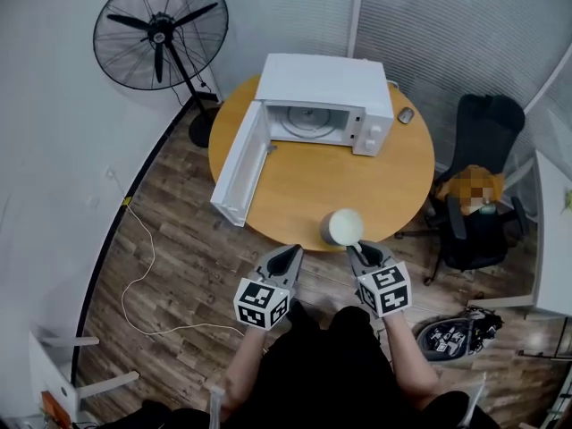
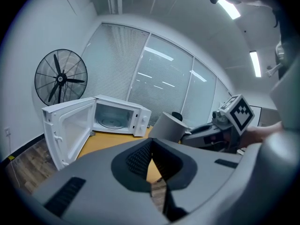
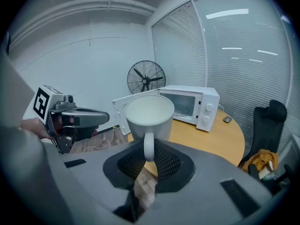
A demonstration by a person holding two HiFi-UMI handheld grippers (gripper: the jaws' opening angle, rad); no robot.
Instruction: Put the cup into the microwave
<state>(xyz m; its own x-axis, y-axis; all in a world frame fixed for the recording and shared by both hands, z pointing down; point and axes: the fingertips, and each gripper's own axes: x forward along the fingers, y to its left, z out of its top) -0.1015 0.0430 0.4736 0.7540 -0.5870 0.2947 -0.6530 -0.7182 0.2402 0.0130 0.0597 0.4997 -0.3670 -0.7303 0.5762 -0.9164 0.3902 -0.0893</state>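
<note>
A white cup hangs over the near edge of the round wooden table. My right gripper is shut on its handle. In the right gripper view the cup stands upright just past the jaws, its handle pinched between the pads. The white microwave sits at the table's far side, its door swung wide open to the left and its chamber empty. My left gripper hovers beside the cup on its left, shut with nothing in it. The left gripper view shows the cup and the microwave ahead.
A black standing fan is at the far left on the wooden floor. A black office chair stands to the table's right. A small dark object lies beside the microwave. A white cable runs across the floor.
</note>
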